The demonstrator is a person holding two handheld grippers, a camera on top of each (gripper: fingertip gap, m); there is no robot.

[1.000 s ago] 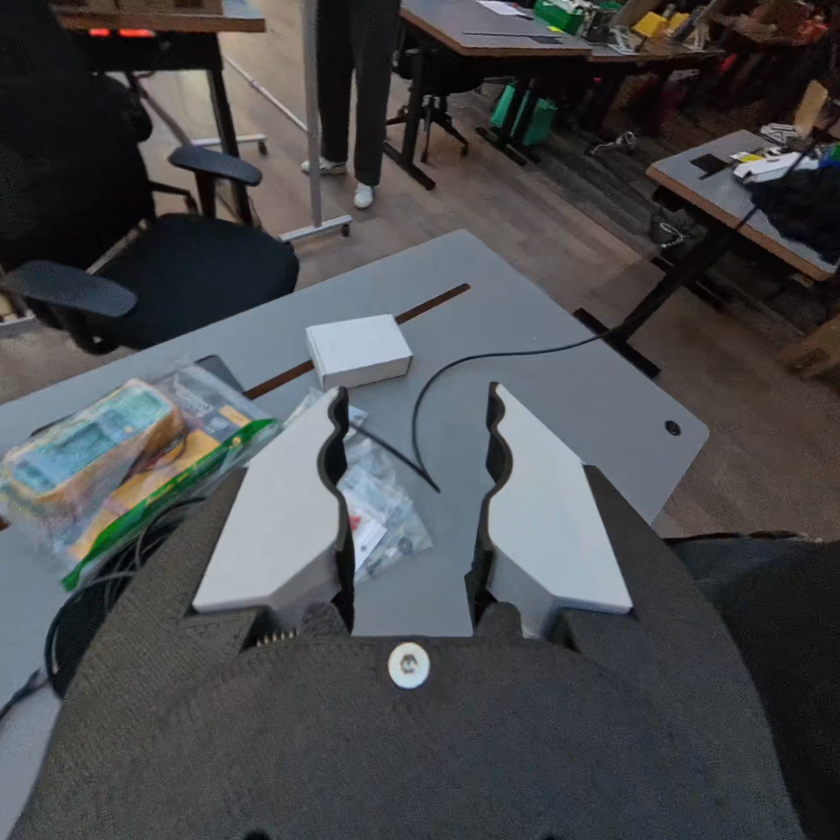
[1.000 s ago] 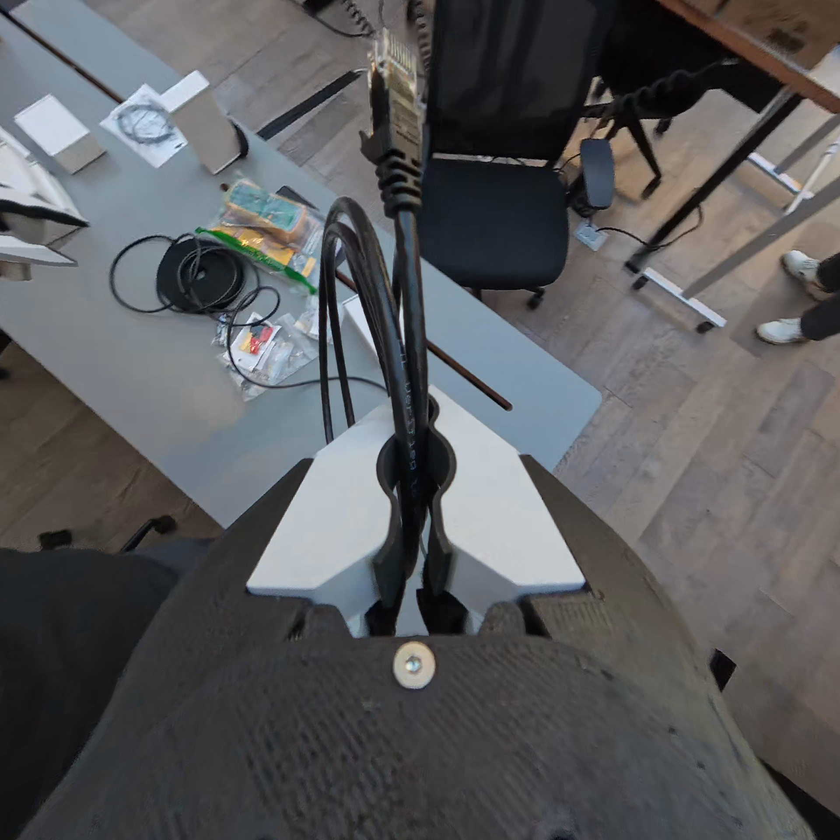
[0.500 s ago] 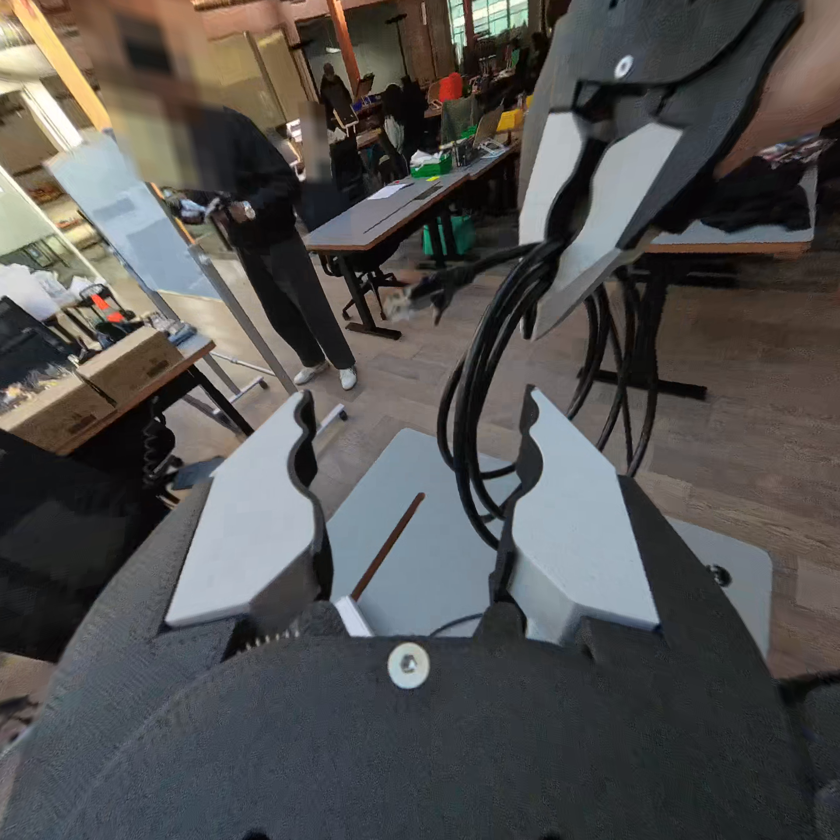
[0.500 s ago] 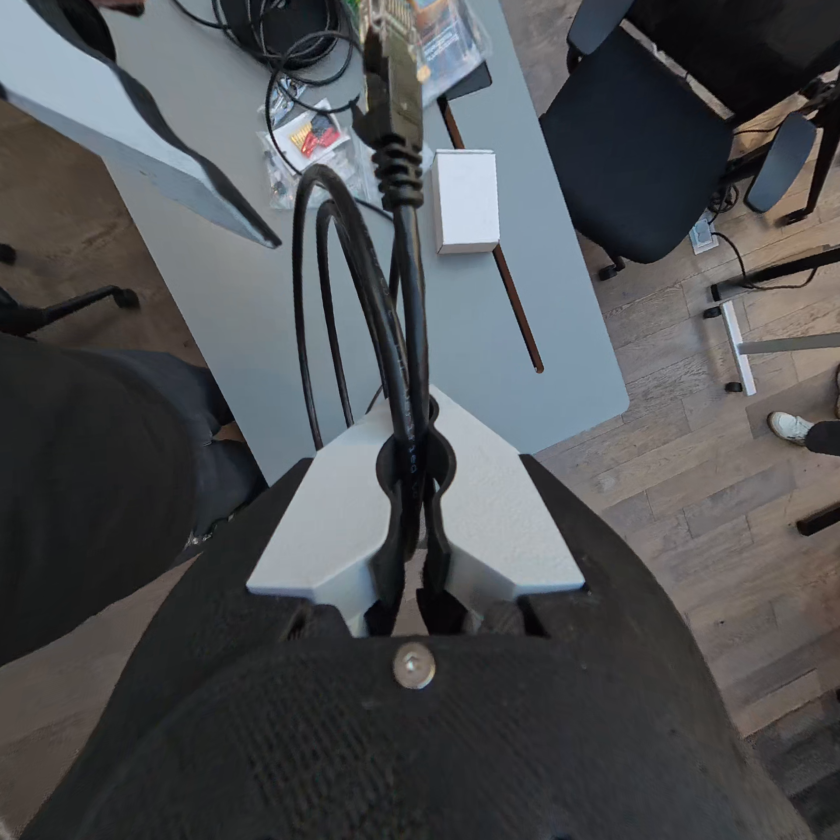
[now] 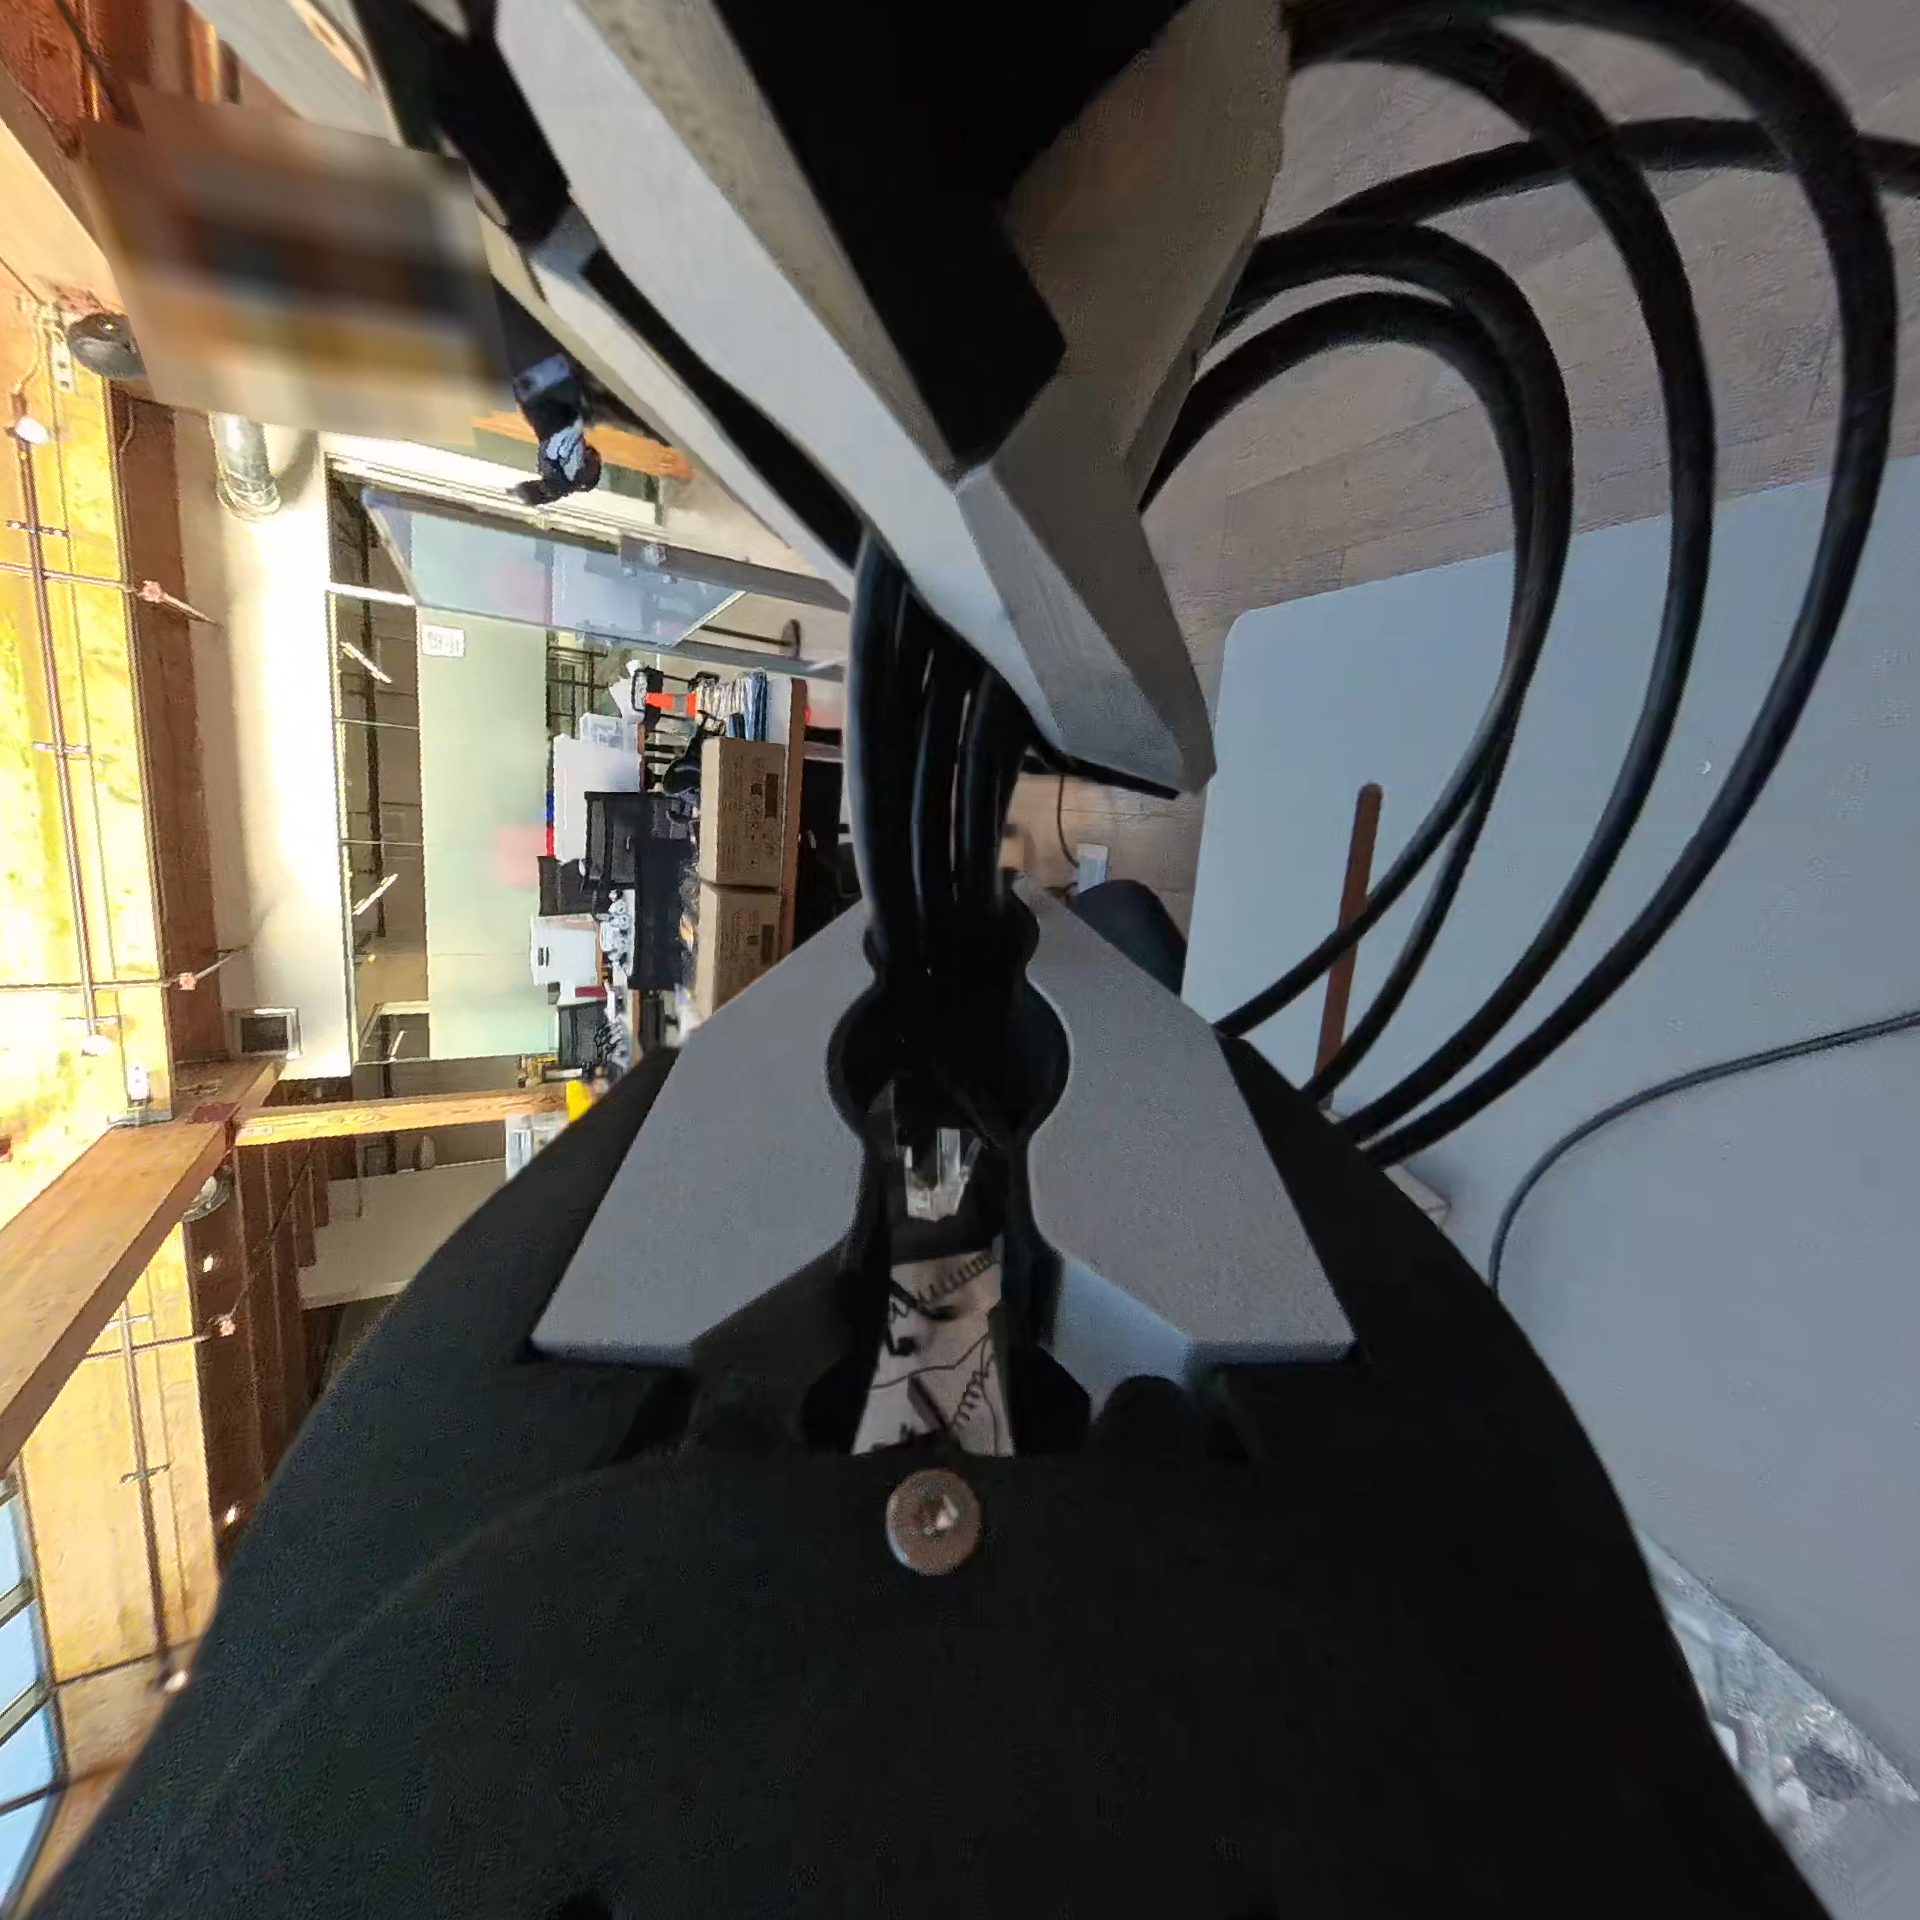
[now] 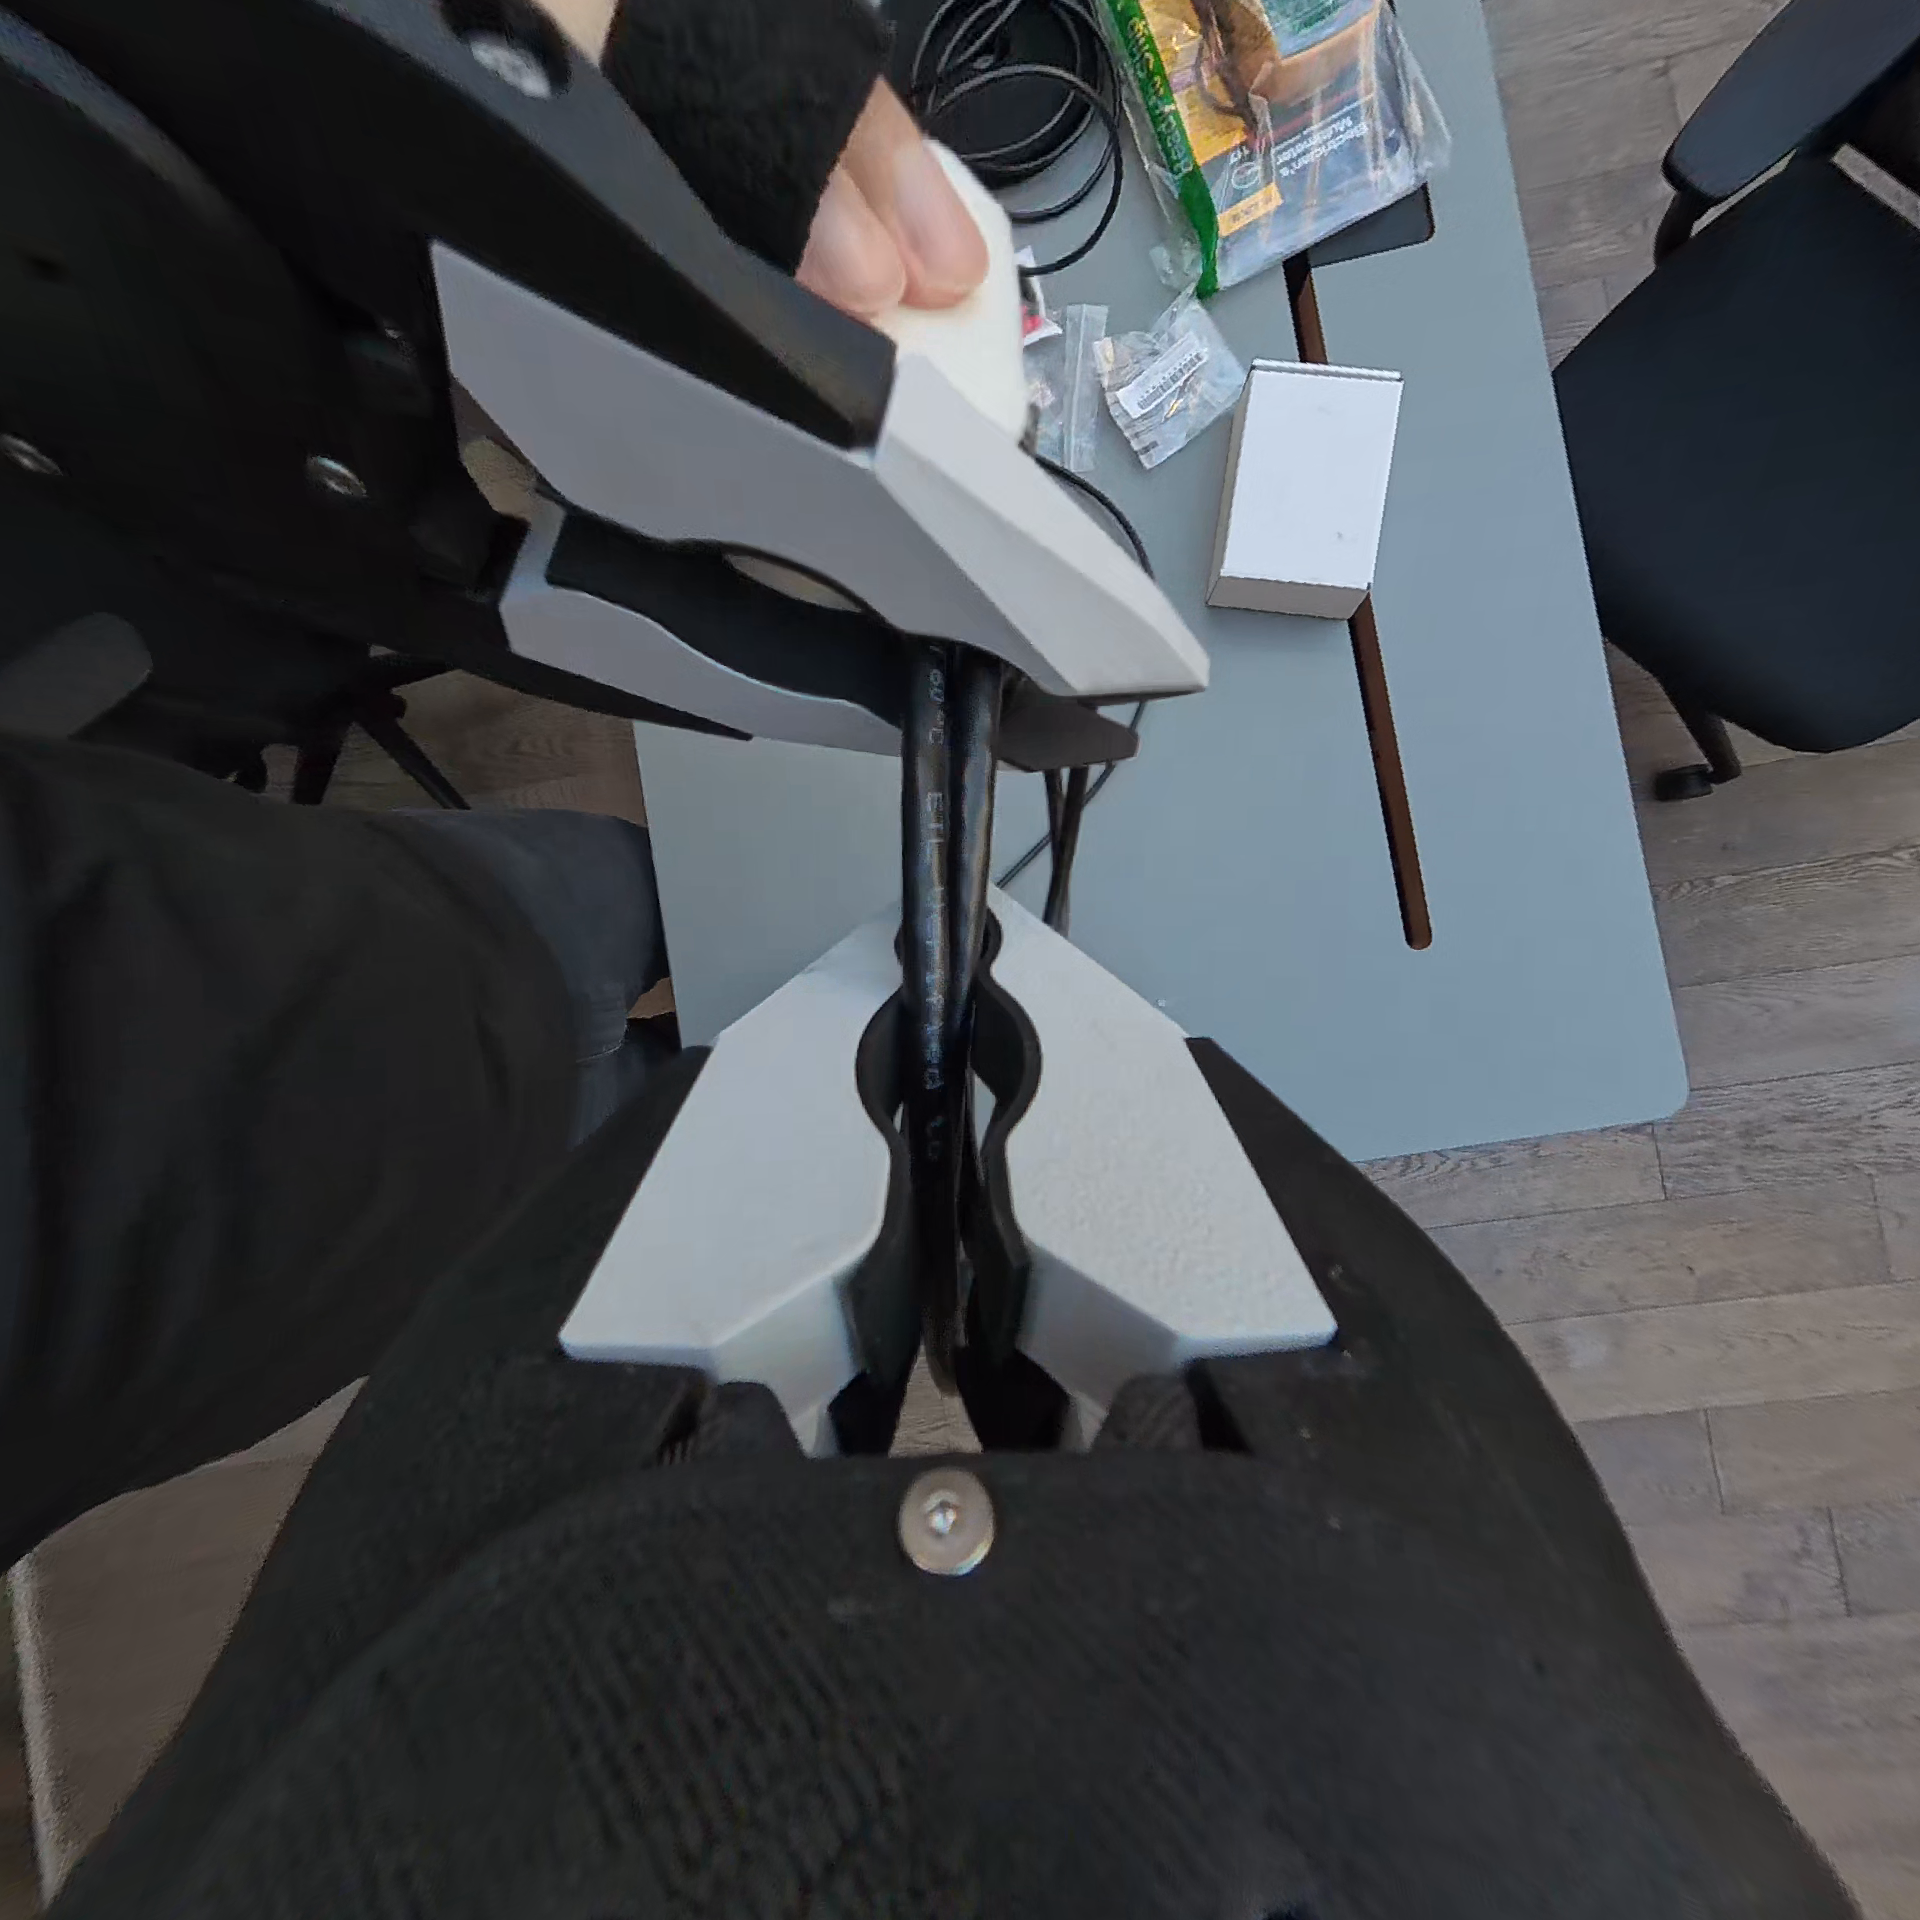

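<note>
The left gripper (image 5: 940,997) is clamped on the bundled strands and clear plug (image 5: 935,1169) of a black network cable (image 5: 925,748). In the right wrist view, the right gripper (image 6: 951,987) at lower centre is likewise clenched on the same cable just below the left one, the two nearly touching. The coil hangs looped above a grey table (image 6: 1247,852). Further up the frame lie a white box (image 6: 1304,488), small plastic bags (image 6: 1153,379) and a packaged tester (image 6: 1288,114).
</note>
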